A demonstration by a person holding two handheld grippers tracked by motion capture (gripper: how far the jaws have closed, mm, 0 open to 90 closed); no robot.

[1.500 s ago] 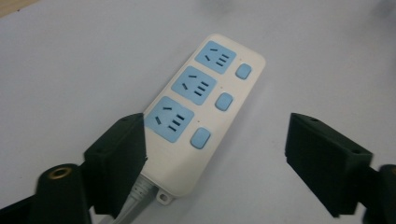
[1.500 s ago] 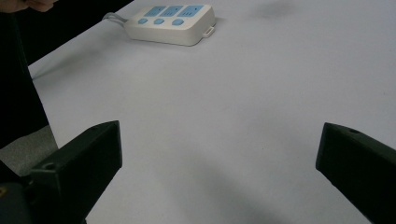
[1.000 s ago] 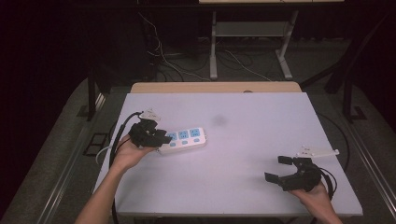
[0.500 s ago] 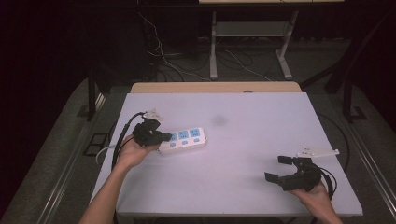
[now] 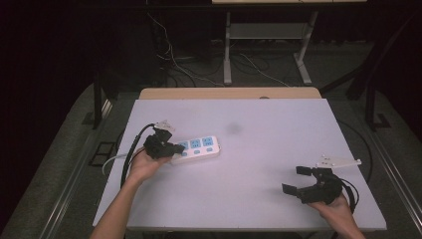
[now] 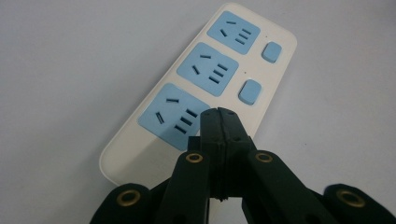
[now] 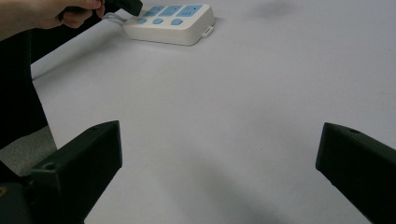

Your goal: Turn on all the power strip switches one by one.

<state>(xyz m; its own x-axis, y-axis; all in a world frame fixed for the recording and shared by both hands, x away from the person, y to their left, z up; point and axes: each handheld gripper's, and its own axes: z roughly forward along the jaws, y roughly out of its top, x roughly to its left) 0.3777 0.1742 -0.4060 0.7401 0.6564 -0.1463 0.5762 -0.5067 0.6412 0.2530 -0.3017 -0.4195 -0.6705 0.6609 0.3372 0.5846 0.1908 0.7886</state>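
From above, the power strip [image 5: 198, 148] lies on the left half of the desk [image 5: 259, 124], and the left gripper [image 5: 171, 148] sits at its near-left end, forearm angling in from the bottom edge. The right gripper [image 5: 296, 180] rests well apart, low at the right, jaws spread. Left gripper view: jaws pressed together, tips over the nearest blue socket [image 6: 176, 116]. Right gripper view: jaws wide, the strip far off at top.

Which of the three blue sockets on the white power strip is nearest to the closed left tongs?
The end blue socket on the white plastic power strip, directly under the left tongs; the other two lie farther along.
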